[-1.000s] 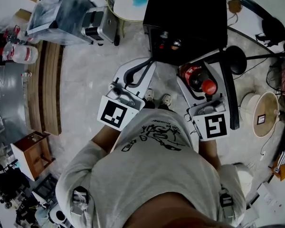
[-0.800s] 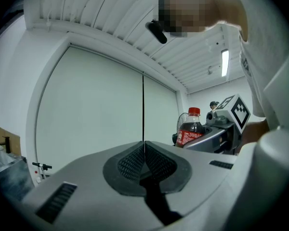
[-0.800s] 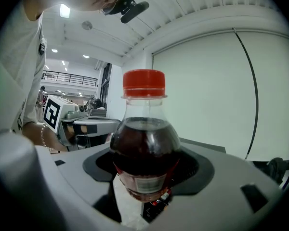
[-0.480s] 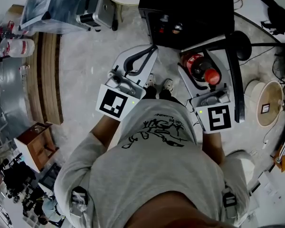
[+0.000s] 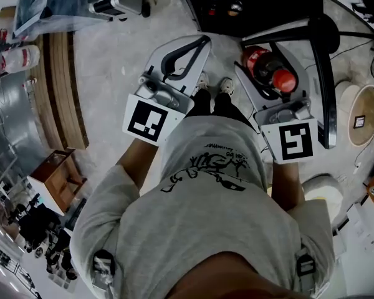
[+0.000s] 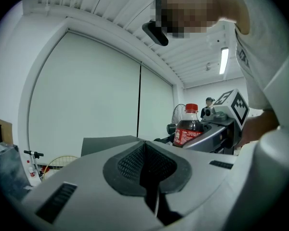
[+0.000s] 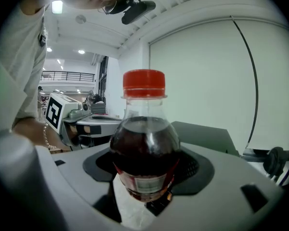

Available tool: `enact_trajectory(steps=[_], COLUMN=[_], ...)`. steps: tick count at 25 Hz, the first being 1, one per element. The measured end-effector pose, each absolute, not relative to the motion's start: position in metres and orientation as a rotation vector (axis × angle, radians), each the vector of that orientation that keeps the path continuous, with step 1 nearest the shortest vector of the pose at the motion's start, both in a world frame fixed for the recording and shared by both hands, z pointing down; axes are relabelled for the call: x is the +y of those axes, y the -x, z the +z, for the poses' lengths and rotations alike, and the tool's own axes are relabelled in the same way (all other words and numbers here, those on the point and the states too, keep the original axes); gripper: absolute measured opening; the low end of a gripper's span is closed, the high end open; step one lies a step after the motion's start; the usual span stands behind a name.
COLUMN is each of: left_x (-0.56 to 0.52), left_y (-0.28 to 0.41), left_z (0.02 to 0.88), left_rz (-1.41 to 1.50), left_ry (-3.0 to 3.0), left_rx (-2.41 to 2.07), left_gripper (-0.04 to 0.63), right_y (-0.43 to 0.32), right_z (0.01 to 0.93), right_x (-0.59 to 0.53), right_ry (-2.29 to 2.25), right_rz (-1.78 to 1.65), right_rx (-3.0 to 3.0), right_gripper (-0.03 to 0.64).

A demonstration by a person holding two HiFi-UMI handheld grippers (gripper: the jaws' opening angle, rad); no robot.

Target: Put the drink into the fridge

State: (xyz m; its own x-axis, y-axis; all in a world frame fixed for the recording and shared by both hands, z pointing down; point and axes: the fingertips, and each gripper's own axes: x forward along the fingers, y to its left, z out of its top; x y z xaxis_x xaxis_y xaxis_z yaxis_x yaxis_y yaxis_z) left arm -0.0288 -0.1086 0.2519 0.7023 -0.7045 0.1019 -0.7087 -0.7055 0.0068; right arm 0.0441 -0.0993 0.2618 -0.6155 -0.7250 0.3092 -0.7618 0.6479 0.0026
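Note:
A cola bottle with a red cap and dark drink stands upright between the jaws of my right gripper, which is shut on its lower body. My left gripper is shut with nothing in it; its black pads meet in the left gripper view. The same bottle shows to the right in that view. A small black fridge sits just ahead of both grippers at the top of the head view, with drinks visible inside its front.
A long dark panel stands edge-on right of my right gripper. A white fan lies further right. Wooden boards and a small wooden box are at left. The person's shoes are between the grippers.
Both grippers have sunk together, the bottle still held in the right one. In the head view the fridge has slid toward the top edge.

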Motion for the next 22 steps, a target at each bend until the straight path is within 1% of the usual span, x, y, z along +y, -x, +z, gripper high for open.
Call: enact_trajectory(steps=[22], left_x=[-0.117], left_y=[0.009], left_z=[0.327], left_rz=[0.189], left_ry=[-2.824], left_rx=[-1.152], left_gripper=[0.021], right_y=[-0.052], right_z=[0.350], right_x=[-0.100], right_ry=[-1.166], right_rz=[0.304], right_rx=[-2.522], right_gripper=[0.313])
